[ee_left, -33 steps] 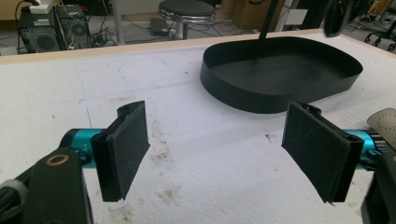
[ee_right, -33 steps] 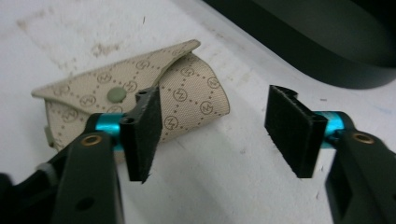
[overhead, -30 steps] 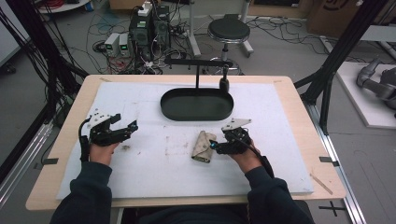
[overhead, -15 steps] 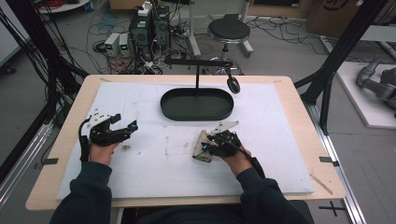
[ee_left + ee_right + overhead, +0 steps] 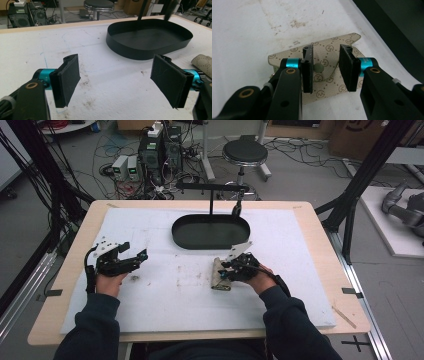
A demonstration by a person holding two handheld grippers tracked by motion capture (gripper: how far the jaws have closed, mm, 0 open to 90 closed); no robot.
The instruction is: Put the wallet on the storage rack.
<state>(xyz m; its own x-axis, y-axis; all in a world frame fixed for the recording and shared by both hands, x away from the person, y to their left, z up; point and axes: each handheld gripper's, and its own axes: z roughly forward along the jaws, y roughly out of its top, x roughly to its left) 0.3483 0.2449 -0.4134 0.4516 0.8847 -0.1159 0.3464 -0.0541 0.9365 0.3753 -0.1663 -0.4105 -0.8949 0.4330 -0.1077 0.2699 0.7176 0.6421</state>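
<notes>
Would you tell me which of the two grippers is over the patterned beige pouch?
The right gripper: its jaws straddle the pouch, while the left gripper is over bare white mat.

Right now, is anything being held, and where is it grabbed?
The right tool's jaws have just been closing on the beige patterned pouch, across its middle beside the round snap, and seem to pinch it. The left tool is open and holds nothing.

Lab, computers (image 5: 160, 152), floor cables (image 5: 100, 155)
</notes>
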